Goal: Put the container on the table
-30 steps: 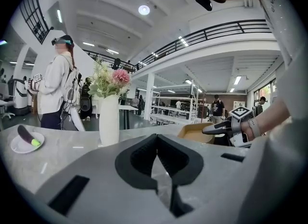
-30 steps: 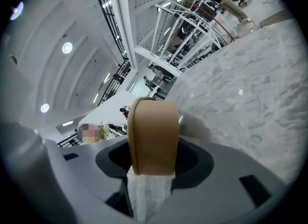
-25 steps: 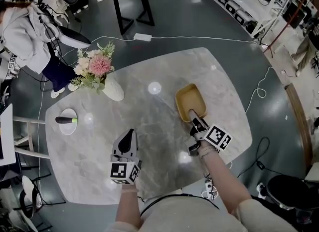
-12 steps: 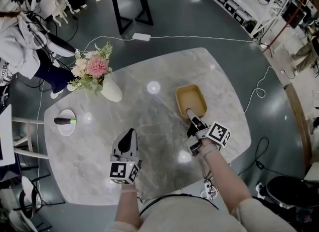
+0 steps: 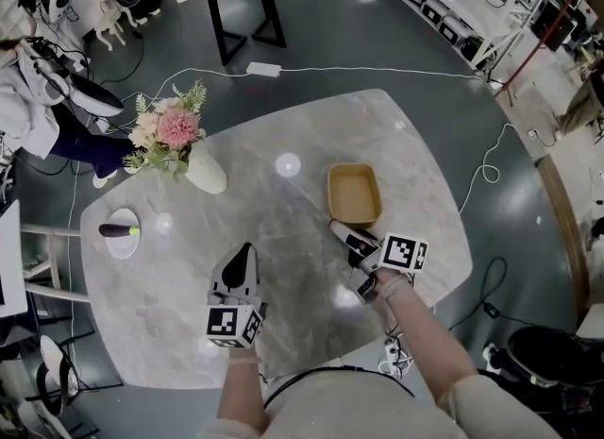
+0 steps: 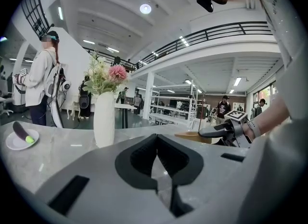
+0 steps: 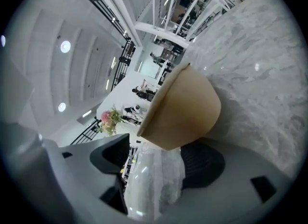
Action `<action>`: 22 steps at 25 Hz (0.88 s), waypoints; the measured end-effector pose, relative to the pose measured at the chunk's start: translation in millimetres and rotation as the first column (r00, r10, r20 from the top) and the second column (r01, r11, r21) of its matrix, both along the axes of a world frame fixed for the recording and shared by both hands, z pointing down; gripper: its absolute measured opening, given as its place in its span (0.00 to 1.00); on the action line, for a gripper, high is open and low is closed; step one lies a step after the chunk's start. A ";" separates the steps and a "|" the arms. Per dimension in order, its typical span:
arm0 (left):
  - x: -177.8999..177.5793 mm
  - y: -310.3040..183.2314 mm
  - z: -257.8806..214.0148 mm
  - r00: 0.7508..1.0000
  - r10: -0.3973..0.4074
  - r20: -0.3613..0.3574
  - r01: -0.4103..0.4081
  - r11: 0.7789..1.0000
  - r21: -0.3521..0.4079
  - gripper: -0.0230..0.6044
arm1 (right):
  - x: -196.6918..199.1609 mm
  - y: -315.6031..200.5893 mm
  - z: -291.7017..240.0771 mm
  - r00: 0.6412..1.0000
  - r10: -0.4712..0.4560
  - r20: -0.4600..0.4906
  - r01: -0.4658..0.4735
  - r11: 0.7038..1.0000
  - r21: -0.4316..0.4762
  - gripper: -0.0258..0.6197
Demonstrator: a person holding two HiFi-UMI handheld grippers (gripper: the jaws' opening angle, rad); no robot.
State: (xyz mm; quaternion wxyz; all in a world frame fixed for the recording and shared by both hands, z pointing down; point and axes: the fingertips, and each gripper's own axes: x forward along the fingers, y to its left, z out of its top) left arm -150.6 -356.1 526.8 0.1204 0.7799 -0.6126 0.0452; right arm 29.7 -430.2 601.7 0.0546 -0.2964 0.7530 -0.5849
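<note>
two grippers are showing over the marble table (image 5: 160, 305), and only one is working at the container (image 5: 354, 194). the tan container is sitting flat on the table, right of centre in the head view, and is looking empty there. its long axis is running away from the person, so a short end is facing the right gripper (image 5: 342, 234). that short end is lying just ahead of the fingertips and slightly to their right. the tips are pointing at its near left corner, not straddling the wall. the right gripper's jaws are opening and the pads are pressing on nothing. the left gripper (image 5: 243, 256) is hovering well apart from the container, nearer the person, with its jaws together and nothing between them. the right hand is therefore the nearer one. with the container seated, the coming move is probably a straight pull-back clear of the rim.

only the head view is giving the full outline and the seating on the table. the right gripper view is adding the close detail: the right gripper (image 7: 154, 165) is showing bare table between its pads, with the container (image 7: 185, 107) just beyond them. the left gripper view, past the closed left gripper (image 6: 156, 143), is giving a side-on look. here the container (image 6: 190, 135) is appearing as a low strip with the right gripper (image 6: 219, 131) just beside it.
</note>
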 end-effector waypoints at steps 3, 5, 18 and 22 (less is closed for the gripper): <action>1.6 0.0 -1.4 1.000 -0.001 -0.001 0.001 1.000 0.001 0.04 | -6.1 5.8 2.1 0.999 -0.037 -0.018 0.037 0.999 0.003 0.55; 1.5 0.2 -0.7 1.000 -0.002 -0.002 0.002 1.000 0.003 0.04 | -10.2 8.7 4.8 0.998 -0.053 -0.019 0.053 0.999 0.002 0.55; -0.1 2.1 -1.5 1.000 -0.010 -0.010 0.010 1.000 0.008 0.04 | -17.9 31.4 25.8 0.998 -0.057 -0.002 0.056 0.991 -0.123 0.55; -0.7 1.4 -1.7 1.000 -0.010 -0.011 0.010 1.000 0.010 0.04 | -19.8 35.6 28.8 0.999 -0.052 0.005 0.053 0.987 -0.149 0.54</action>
